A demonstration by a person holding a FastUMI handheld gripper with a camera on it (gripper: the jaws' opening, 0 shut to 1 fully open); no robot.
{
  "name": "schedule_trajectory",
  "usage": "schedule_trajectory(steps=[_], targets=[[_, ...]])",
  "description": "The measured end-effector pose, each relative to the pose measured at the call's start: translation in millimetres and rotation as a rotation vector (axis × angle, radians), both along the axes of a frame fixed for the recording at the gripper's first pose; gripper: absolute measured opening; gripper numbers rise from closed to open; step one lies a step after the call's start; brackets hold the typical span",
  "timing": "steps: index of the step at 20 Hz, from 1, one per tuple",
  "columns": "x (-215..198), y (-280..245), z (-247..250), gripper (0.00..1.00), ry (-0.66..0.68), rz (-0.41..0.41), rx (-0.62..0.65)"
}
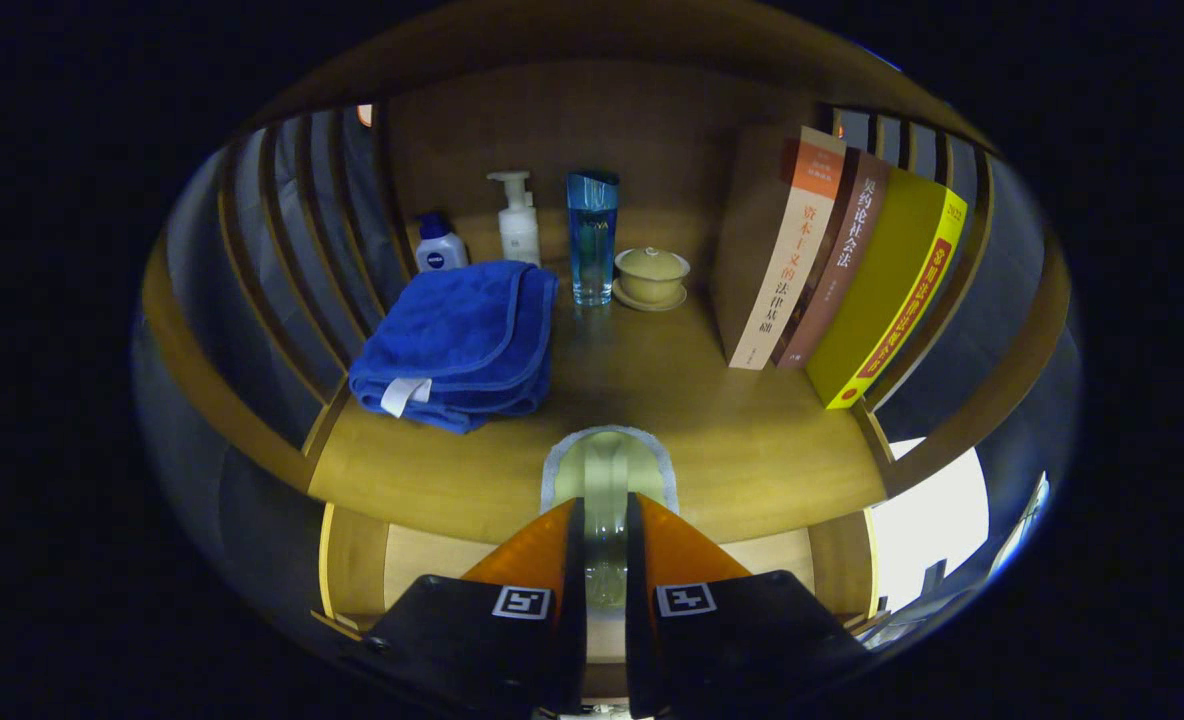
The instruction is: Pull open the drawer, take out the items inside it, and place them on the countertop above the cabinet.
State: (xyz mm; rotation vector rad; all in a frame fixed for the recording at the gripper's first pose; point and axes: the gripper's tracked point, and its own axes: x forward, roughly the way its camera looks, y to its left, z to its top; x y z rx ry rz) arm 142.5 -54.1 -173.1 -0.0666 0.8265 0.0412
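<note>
The gripper [606, 515] has its fingers drawn close together and clamped on a clear glass cup [607, 480], one finger pressing each side of it. The cup is held upright and shows against the front edge of the wooden bench [712, 440], above the open drawer [422, 560], whose pale inner floor shows below that edge; whether the cup's base touches anything cannot be told. Taking the cup as landmark: beyond it and to its left lies a folded blue towel [457, 345] with a white tag facing front. Further beyond the cup, along the back wall of the bench, stand a small blue-capped lotion bottle [439, 245], a white pump bottle [518, 220], and a tall blue glass bottle [592, 240], all upright and set near one another behind the towel. Just right of the blue bottle sits a small yellow lidded cup on a saucer [651, 277]. Beyond the clear cup and to its right, three books [832, 260] lean together against the slatted side rail [952, 290].
</note>
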Motion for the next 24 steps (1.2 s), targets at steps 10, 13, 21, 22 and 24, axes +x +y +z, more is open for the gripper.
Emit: schedule_trajectory(steps=[10,13,21,22,24], targets=[[58.7,2.7,-30.1,0.26,-0.030,-0.034,-0.014],[62.7,9.7,-27.6,0.30,-0.053,-0.025,-0.011],[33.6,1.0,17.9,0.64,-0.228,-0.040,-0.046],[24.6,-1.6,26.9,0.74,-0.260,-0.047,-0.055],[1.3,-1.8,42.6,0.90,-0.311,-0.061,-0.046]])
